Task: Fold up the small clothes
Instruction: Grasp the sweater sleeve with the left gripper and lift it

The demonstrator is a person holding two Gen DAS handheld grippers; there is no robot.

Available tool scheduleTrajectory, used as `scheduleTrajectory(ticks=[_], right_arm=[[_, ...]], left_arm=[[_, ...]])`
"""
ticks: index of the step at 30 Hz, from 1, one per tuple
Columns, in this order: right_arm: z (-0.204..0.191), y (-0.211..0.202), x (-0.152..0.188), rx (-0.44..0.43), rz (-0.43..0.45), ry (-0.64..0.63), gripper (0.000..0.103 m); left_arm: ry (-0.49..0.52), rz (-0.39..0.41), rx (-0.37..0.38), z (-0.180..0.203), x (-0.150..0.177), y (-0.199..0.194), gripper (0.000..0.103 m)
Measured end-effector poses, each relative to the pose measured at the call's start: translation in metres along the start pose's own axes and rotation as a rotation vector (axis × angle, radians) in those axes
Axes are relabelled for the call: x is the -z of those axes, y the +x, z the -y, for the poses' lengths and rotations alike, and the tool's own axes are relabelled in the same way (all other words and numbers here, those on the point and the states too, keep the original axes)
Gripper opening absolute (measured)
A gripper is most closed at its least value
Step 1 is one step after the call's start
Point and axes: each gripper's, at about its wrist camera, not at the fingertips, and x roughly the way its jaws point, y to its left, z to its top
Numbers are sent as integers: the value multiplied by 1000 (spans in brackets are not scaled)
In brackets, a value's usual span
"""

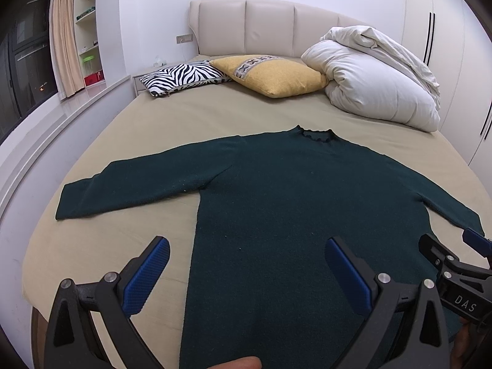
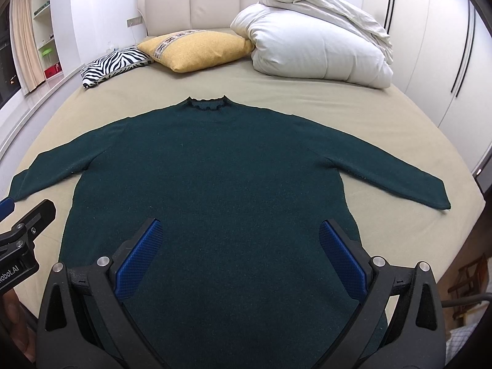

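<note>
A dark green long-sleeved sweater (image 1: 292, 190) lies flat on the beige bed sheet (image 1: 215, 113), collar toward the headboard, both sleeves spread out. It also shows in the right wrist view (image 2: 215, 169). My left gripper (image 1: 246, 246) is open and empty, held over the sweater's lower left edge. My right gripper (image 2: 241, 227) is open and empty over the sweater's lower body. The right gripper also shows at the right edge of the left wrist view (image 1: 452, 249). The left gripper shows at the left edge of the right wrist view (image 2: 24, 218).
A zebra-print pillow (image 1: 181, 77), a yellow pillow (image 1: 273, 75) and a bundled white duvet (image 1: 378, 77) lie near the padded headboard (image 1: 261, 24). A window ledge and shelves stand left of the bed. White wardrobes (image 2: 430, 46) stand on the right.
</note>
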Motion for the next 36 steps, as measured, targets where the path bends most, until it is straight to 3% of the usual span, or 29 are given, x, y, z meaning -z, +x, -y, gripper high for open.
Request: scheduleTrajectory(ticks=[6,9,14,17,20,22,25,27,30,36], right_arm=[[6,6,1,-66,-5,28,103],[10,5,0,-140,18,57,103],[13,-5,-9,-256,129,123,103],[4,-9,-19,-276,173,100,103],[-7,-11,-29,-305,202,80,103],[-14,-12,-33,-324,212,75,102],[-24,-13,-38,-365,223,72,94],[-30,-12,-41,-382,217,66,85],[-33,-4,-45,-412,198,90,84],[-34,20,-50,-429,139,142,84]], left_arm=[[-29,5,63,-19,8,-6,103],[-139,3,176,-62,12,-4,103],[-278,43,241,-137,7,10,103],[-364,36,160,-183,9,17,103],[-537,-1,168,-233,14,28,103],[-700,30,185,-270,22,38,103],[-909,47,286,-313,34,67,103],[-997,64,326,-329,38,83,102],[-1178,119,360,-358,51,105,102],[-1348,177,344,-391,52,123,90]])
